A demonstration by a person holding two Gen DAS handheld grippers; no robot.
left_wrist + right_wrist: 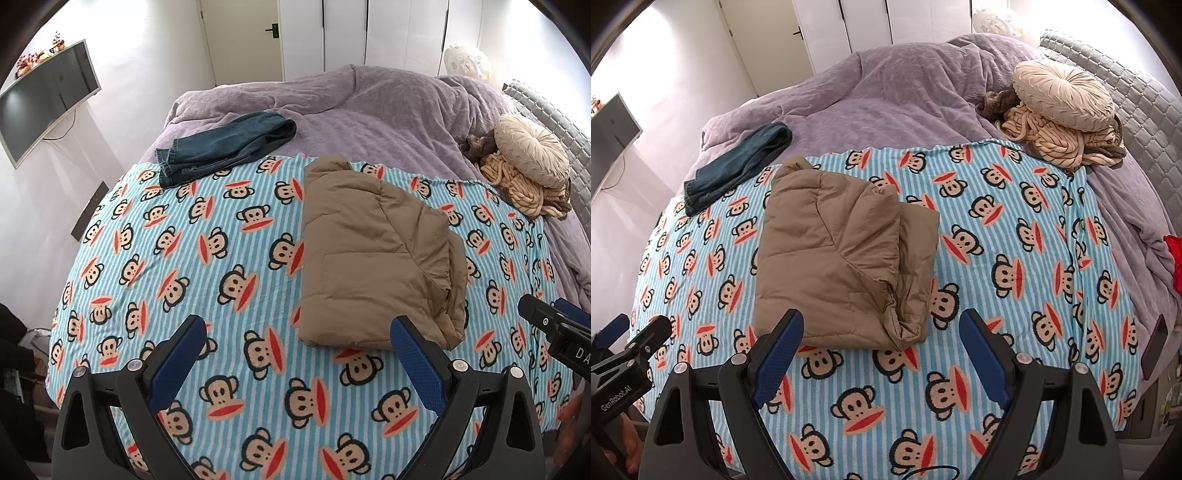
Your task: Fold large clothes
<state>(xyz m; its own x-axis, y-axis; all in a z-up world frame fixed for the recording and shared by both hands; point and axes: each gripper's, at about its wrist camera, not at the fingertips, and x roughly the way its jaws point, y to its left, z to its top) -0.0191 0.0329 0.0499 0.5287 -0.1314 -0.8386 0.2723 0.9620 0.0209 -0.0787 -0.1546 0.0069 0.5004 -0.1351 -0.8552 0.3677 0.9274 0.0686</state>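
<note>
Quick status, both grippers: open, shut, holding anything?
Left gripper: open, holding nothing, above the monkey blanket.
Right gripper: open, holding nothing, just short of the folded tan jacket.

Two wrist cameras look steeply down from the bed's near edge, side by side, toward the far wardrobe doors. Both share the monkey-print blanket [229,258], the folded tan jacket [373,251] and the round cushion [1063,96]; each glimpses the other gripper at its edge.
</note>
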